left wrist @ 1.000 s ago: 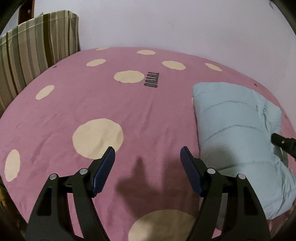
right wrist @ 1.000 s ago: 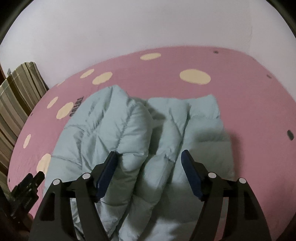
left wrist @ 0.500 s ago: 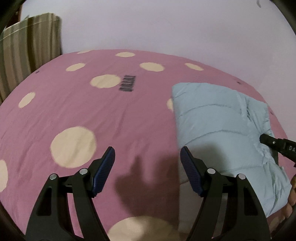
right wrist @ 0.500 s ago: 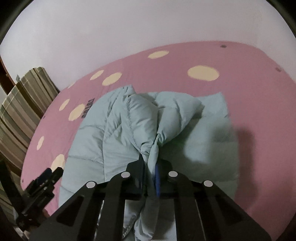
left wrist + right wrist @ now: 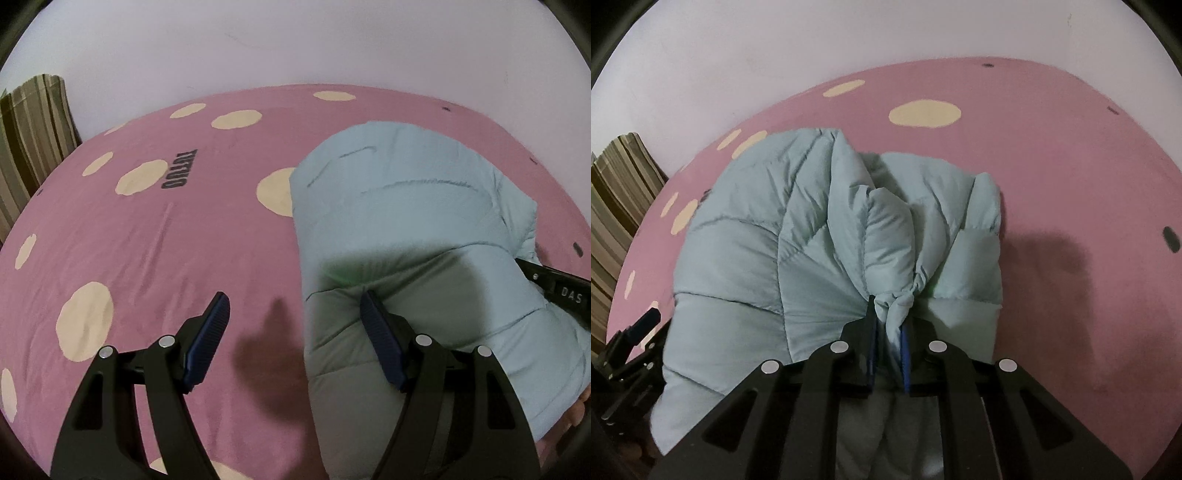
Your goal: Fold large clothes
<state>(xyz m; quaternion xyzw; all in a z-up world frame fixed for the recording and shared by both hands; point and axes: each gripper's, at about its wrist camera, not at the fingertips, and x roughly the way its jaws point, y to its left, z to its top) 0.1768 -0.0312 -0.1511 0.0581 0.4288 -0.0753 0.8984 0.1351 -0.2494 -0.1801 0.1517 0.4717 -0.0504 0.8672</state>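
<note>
Right gripper [image 5: 888, 350] pinches a bunched fold of pale blue quilted puffer jacket [image 5: 820, 258] ahead of it, while left gripper [image 5: 295, 339], jaws wide, should straddle the near hem squarely before closing.

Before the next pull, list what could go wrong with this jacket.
1. The right gripper pinches only a small bunched tuft of the jacket; the slick padding may slip out under load.
2. The left gripper is open and straddles the jacket's edge, so closing may catch the pink sheet too.
3. A one-sided pull may undo the fold.
</note>
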